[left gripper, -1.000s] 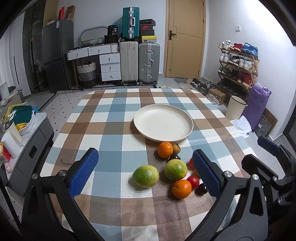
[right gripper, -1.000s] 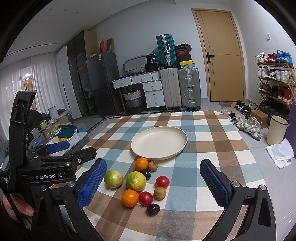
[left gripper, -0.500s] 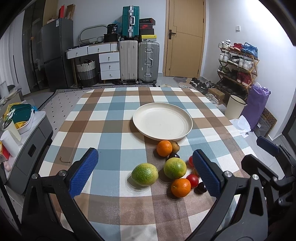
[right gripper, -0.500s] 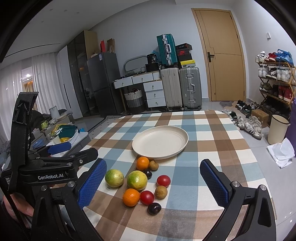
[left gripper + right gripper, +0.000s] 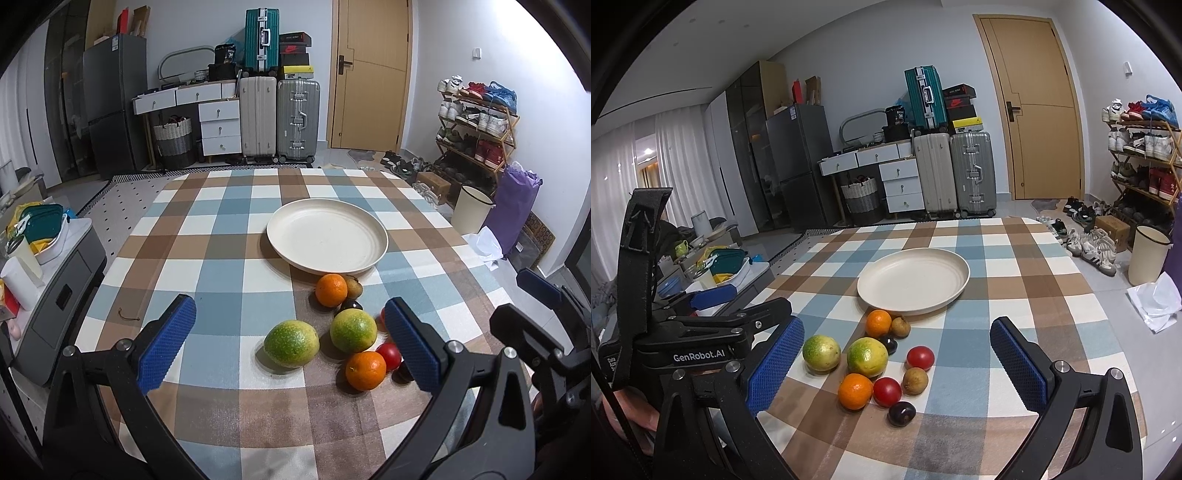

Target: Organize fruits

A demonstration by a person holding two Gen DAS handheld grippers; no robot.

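Left tool [image 5: 291, 343] agape before round fruits [image 5: 349, 328].

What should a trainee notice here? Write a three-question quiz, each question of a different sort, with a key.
1. True or false: the round cream plate already holds fruit.
2. How many orange round fruits lie on the checked tablecloth? A) one B) two C) four
3. Fill in: the left gripper and the right gripper both hold nothing, with jaws ____.

Key: 1 false; 2 B; 3 open.
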